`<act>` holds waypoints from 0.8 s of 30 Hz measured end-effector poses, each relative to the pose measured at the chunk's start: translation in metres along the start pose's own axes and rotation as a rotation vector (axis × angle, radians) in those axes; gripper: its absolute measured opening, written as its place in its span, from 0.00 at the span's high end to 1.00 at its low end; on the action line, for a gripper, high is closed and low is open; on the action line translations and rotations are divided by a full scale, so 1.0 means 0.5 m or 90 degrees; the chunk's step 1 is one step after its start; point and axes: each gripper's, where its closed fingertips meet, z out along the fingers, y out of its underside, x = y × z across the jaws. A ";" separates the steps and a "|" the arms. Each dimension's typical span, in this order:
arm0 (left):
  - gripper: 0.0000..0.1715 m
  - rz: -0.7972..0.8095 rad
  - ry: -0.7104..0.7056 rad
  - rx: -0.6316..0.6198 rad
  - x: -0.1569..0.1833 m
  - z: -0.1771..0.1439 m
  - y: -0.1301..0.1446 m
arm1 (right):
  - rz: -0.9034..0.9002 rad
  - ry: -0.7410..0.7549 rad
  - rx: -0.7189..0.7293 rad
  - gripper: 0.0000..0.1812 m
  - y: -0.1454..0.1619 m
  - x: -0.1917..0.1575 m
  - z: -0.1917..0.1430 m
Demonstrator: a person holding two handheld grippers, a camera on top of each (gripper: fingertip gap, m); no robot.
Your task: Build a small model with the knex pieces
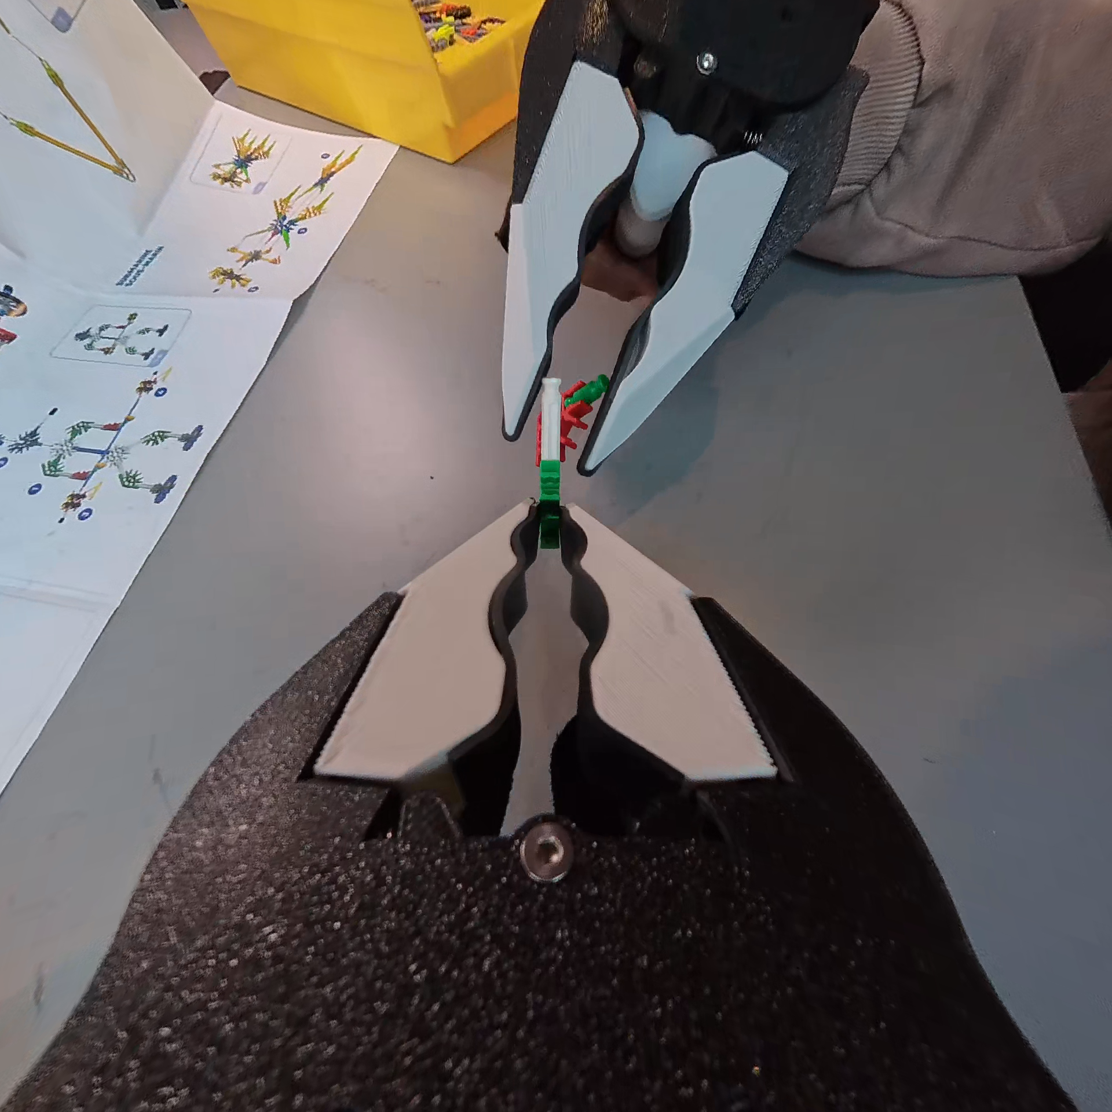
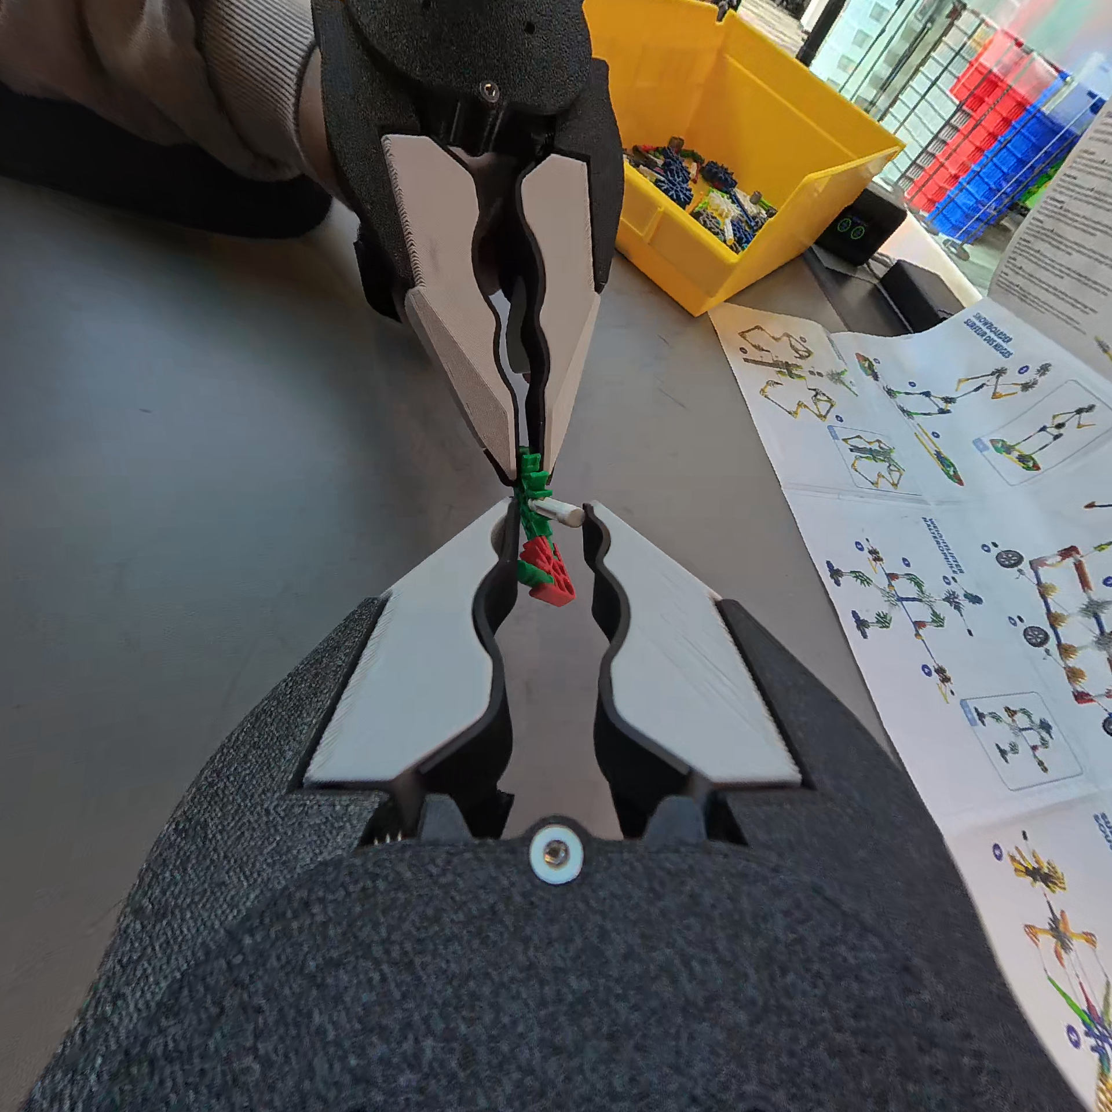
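My left gripper [image 1: 549, 508] is shut on a green connector [image 1: 549, 481], part of a small toy assembly held just above the grey table [image 1: 842, 541]. A white rod [image 1: 550, 415], a red connector [image 1: 574, 415] and a short green rod [image 1: 593, 388] stick out from it. My right gripper [image 2: 549, 508] is open and straddles the assembly from the opposite side. Its pads stand beside the red connector [image 2: 550, 571] and the white rod [image 2: 562, 511] without clamping them. The right wrist view shows the left gripper [image 2: 529, 472] pinching the green connector [image 2: 532, 481].
A yellow bin [image 2: 752, 120] of loose toy parts stands at the back, also in the left wrist view [image 1: 361, 78]. Unfolded instruction sheets [image 1: 180, 301] [image 2: 963, 541] lie beside the grippers. A black device [image 2: 860, 228] and red and blue crates [image 2: 1011, 120] are farther back. The grippers are tip to tip, or close to it.
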 end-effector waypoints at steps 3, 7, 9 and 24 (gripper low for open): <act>0.97 -0.035 0.014 0.047 -0.001 -0.008 -0.021 | 0.028 0.006 0.022 0.89 -0.008 0.011 -0.009; 0.98 -0.106 0.055 0.146 -0.001 -0.032 -0.067 | 0.083 -0.010 0.076 0.85 -0.031 0.020 -0.025; 0.98 -0.129 0.065 0.181 -0.001 -0.040 -0.083 | 0.116 -0.037 0.114 0.82 -0.049 0.016 -0.035; 0.96 -0.308 0.157 0.363 -0.013 -0.087 -0.149 | 0.301 -0.150 0.283 0.97 -0.129 0.022 -0.054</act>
